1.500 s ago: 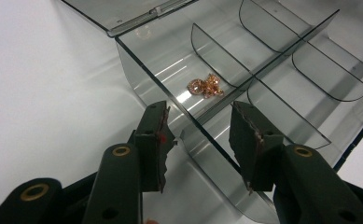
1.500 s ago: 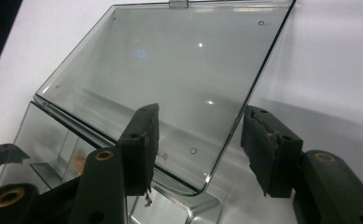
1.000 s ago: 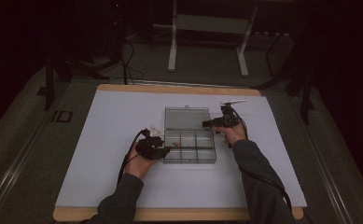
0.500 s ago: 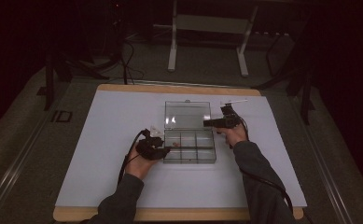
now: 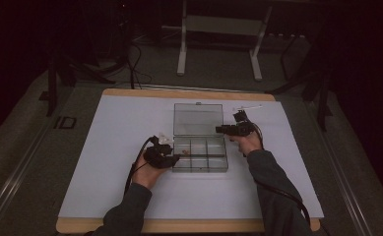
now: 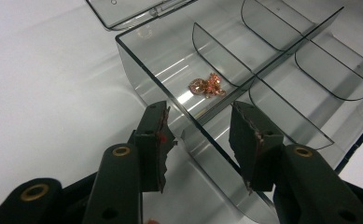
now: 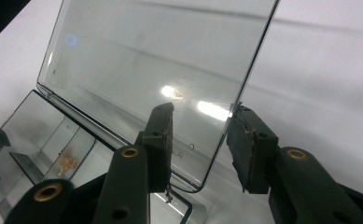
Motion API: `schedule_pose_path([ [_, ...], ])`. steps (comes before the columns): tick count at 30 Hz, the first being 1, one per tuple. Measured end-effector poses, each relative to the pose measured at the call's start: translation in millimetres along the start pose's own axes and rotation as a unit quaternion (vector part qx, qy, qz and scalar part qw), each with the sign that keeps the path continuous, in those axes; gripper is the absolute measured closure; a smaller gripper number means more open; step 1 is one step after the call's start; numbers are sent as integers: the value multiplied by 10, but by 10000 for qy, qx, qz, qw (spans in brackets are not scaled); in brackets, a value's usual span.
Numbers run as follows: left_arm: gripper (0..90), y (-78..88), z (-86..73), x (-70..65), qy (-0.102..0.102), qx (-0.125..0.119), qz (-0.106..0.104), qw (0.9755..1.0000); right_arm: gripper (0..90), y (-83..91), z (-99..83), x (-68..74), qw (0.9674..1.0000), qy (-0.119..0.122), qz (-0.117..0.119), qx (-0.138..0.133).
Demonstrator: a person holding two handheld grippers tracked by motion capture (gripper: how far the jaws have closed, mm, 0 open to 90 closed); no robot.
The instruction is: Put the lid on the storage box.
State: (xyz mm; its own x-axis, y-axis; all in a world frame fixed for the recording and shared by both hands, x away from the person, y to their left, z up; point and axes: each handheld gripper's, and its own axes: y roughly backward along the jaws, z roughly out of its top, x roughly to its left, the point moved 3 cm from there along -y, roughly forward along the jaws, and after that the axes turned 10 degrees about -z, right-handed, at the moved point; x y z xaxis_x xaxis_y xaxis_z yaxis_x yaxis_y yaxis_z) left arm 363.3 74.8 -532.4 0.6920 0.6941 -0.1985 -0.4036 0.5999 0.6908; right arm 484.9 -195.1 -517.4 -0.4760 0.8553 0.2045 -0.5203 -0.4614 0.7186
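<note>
A clear plastic compartment box (image 5: 199,156) lies mid-table with its lid (image 5: 198,119) hinged back. A small copper-coloured trinket (image 6: 207,86) rests in one compartment, also seen as the trinket (image 7: 67,161). My left gripper (image 5: 175,158) is at the box's left end. In its own view the left gripper (image 6: 200,126) is open, its jaws astride the box wall (image 6: 160,79) without pressing it. My right gripper (image 5: 219,129) is at the lid's right edge. Its jaws (image 7: 200,126) have just been closing, the lid (image 7: 146,56) edge stands between them, and a gap still shows.
The box sits on a white sheet (image 5: 110,147) over a wooden table, whose front edge (image 5: 179,227) is near the person. A metal stand (image 5: 218,44) and cables (image 5: 130,64) are on the dark floor beyond the table.
The lid's far edge now stands higher in the picture, tilted up from lying back. The right gripper has edged left onto the lid's edge. The left hand has stayed put.
</note>
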Motion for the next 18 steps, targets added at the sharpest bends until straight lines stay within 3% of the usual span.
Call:
schedule_pose_path([
  [12,579,-4,4,-7,4,32,21,10000,681,83,-25,48,9984,393,-237,-319],
  [18,579,-6,2,-8,21,16,21,10000,718,142,-32,84,9959,676,-417,-437],
])
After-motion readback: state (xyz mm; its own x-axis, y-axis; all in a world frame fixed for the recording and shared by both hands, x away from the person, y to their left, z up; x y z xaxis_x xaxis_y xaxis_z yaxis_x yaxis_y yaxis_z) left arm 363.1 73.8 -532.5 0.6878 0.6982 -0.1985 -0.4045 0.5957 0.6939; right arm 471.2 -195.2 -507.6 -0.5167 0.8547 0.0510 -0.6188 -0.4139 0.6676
